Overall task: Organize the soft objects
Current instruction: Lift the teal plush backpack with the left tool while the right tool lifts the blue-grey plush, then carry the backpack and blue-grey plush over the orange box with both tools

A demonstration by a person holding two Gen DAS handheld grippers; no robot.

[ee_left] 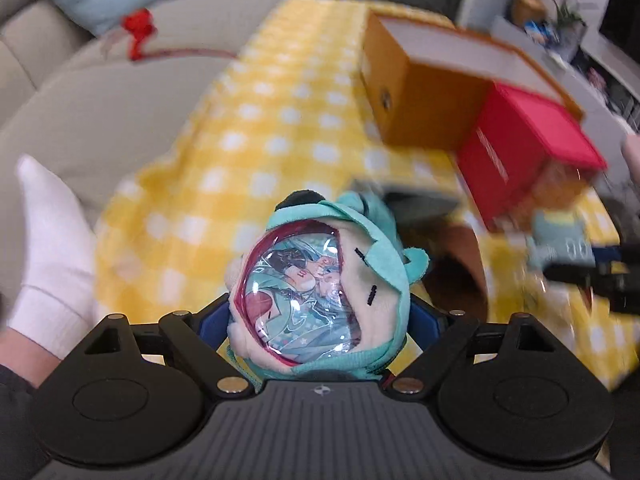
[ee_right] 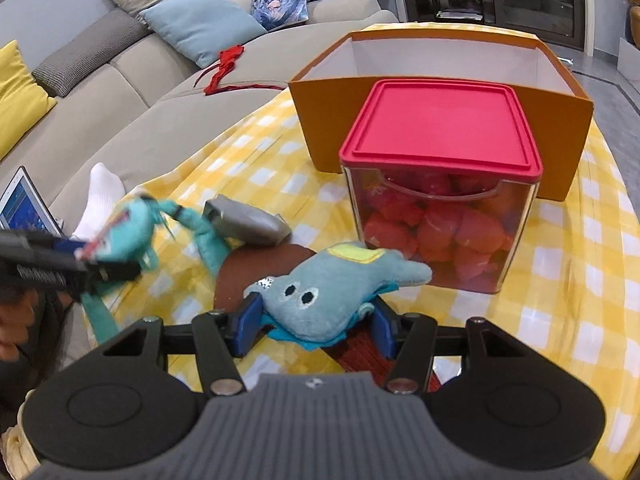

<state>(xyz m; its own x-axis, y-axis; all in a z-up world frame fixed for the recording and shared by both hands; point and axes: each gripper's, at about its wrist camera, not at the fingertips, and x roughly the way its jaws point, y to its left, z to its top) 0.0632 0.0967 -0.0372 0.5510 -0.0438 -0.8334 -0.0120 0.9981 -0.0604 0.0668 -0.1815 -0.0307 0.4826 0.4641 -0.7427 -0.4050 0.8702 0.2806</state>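
Observation:
My left gripper (ee_left: 316,320) is shut on a teal-hooded plush doll (ee_left: 320,280) with a clear round window on its front, held above the yellow checked cloth; it also shows at the left of the right wrist view (ee_right: 132,232). My right gripper (ee_right: 316,320) is shut on a pale blue plush whale (ee_right: 332,288) with black eyes and a yellow patch, low over the cloth. The whale shows blurred at the right of the left wrist view (ee_left: 560,240). An open orange box (ee_right: 440,80) stands behind both.
A clear tub with a red lid (ee_right: 440,184), full of red soft things, stands before the orange box. A grey object (ee_right: 248,220) and a brown mat (ee_right: 256,268) lie on the yellow checked cloth (ee_right: 560,280). A beige sofa (ee_right: 120,92) with cushions is left; a white-socked foot (ee_left: 52,248).

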